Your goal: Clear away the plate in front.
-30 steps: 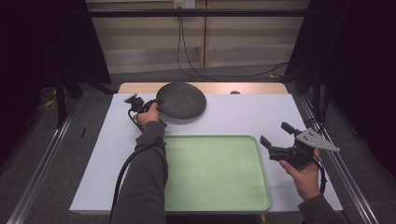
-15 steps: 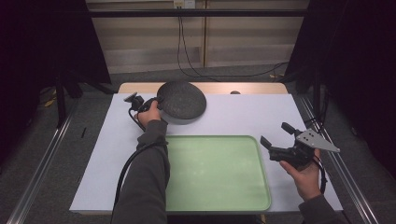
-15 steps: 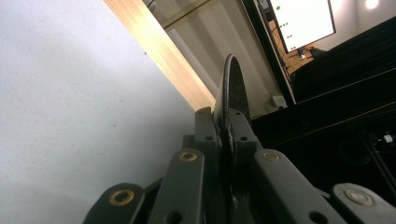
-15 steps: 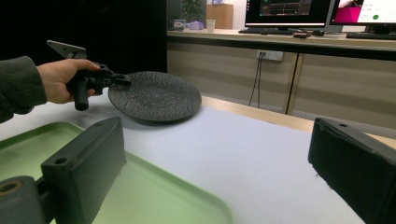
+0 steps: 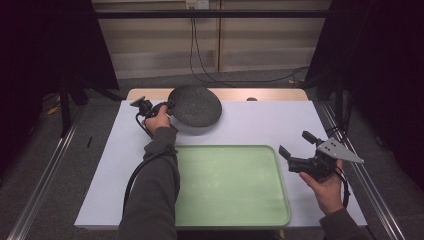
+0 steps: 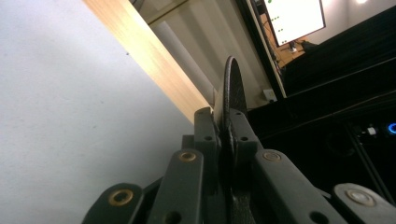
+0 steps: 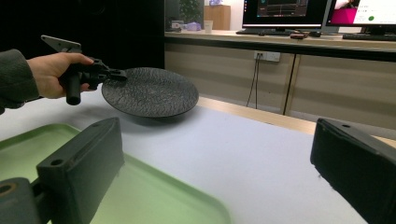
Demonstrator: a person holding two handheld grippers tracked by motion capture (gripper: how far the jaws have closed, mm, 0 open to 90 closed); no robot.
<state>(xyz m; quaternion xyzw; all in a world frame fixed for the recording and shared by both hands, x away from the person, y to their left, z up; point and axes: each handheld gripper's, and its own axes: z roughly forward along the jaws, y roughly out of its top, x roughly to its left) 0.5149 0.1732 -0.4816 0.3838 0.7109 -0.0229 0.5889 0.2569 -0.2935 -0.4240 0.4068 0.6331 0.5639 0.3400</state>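
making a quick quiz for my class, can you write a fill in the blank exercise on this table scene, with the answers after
1. The left gripper is clamped on the rim of a dark round ____.
2. The plate is held ____ the white table, not resting on it.
3. The tray in front of the person is ____ in colour.
4. The right gripper has its jaws ____.

Missing words: plate; above; green; open

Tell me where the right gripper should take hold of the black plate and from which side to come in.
Take the plate by its thin rim on the side facing the right gripper, opposite where the left gripper is shut on it. The plate is lifted off the table, so there is room under that edge. Come in level from the person's right, one jaw above the rim and one below.
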